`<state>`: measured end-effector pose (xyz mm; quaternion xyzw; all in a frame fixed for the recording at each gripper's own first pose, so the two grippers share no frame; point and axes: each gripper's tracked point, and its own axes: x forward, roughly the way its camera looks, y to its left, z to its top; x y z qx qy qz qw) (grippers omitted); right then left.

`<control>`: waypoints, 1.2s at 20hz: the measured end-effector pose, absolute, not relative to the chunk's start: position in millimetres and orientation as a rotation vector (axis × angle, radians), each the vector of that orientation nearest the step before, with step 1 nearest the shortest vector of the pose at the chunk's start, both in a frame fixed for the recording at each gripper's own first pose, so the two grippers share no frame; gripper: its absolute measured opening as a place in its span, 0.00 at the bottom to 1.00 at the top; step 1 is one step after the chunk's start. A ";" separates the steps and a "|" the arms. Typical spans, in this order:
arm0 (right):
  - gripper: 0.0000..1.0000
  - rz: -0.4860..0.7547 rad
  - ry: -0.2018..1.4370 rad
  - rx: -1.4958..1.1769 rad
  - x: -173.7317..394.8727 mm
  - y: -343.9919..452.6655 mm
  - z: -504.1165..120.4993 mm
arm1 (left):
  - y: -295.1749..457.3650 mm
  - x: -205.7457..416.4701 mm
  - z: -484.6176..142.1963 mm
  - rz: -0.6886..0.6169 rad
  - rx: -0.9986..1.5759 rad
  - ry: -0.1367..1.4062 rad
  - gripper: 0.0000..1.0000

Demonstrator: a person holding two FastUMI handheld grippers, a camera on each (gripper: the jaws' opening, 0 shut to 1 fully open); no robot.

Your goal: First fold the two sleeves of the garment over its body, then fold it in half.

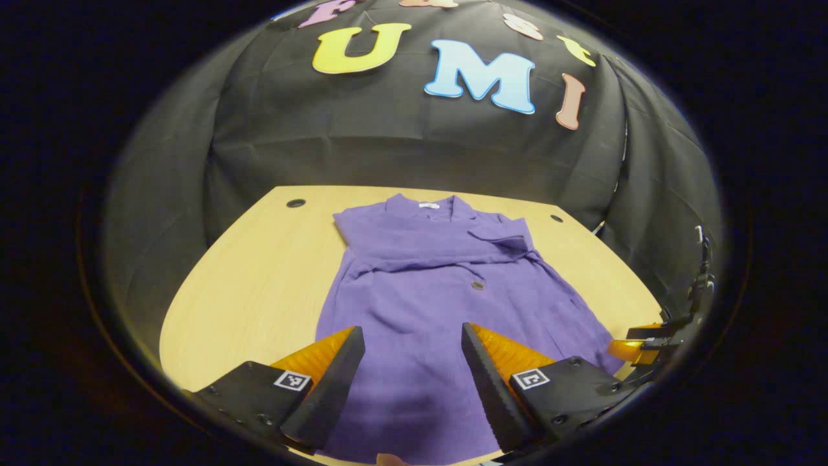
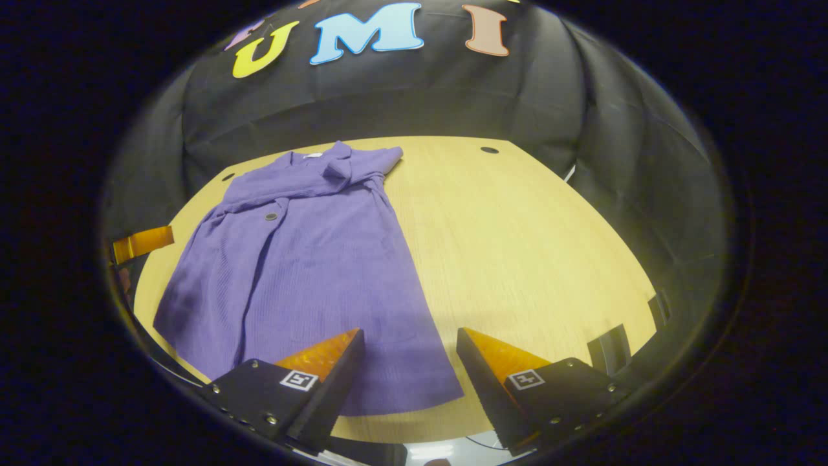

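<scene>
A purple garment [image 1: 427, 291] lies flat on the wooden table [image 1: 259, 285], collar toward the far wall, both sleeves laid across its chest. My left gripper [image 1: 411, 340] hovers open above the garment's lower middle, nothing between its fingers. In the right gripper view the same garment [image 2: 304, 259] spreads over the table's left half. My right gripper [image 2: 409, 340] stands open above the hem's right corner, holding nothing. The right gripper's orange fingers [image 1: 637, 349] peek in at the right edge of the left gripper view, and the left gripper's orange finger [image 2: 142, 243] appears at the far left of the right gripper view.
Black cloth walls close in the table [image 2: 530, 259] on the far side and both flanks. Small round holes [image 1: 295, 203] mark the tabletop's far corners. Bare wood stretches to the garment's right in the right gripper view. The near table edge runs just under both grippers.
</scene>
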<state>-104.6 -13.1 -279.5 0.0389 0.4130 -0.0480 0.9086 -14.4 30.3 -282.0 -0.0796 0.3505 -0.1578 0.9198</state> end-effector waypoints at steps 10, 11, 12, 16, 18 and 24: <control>0.90 -0.161 0.902 0.151 -125.2 -5.8 -290.5 | 105.0 -93.9 -329.8 -0.293 -0.144 0.807 0.94; 0.91 -0.168 0.906 0.155 -127.2 -7.3 -292.1 | 108.9 -100.9 -334.0 -0.290 -0.149 0.821 0.94; 0.91 -0.172 0.907 0.157 -128.6 -8.0 -292.4 | 111.1 -107.0 -338.7 -0.289 -0.154 0.833 0.97; 0.91 -0.173 0.912 0.145 -131.4 -6.6 -295.6 | 107.3 -125.2 -351.0 -0.292 -0.162 0.864 0.94; 0.92 -0.176 0.911 0.128 -132.1 -5.6 -295.8 | 104.0 -134.0 -355.0 -0.290 -0.154 0.881 0.94; 0.96 -0.172 0.918 0.121 -137.5 2.8 -302.5 | 75.7 -141.0 -351.0 -0.307 -0.184 0.867 0.98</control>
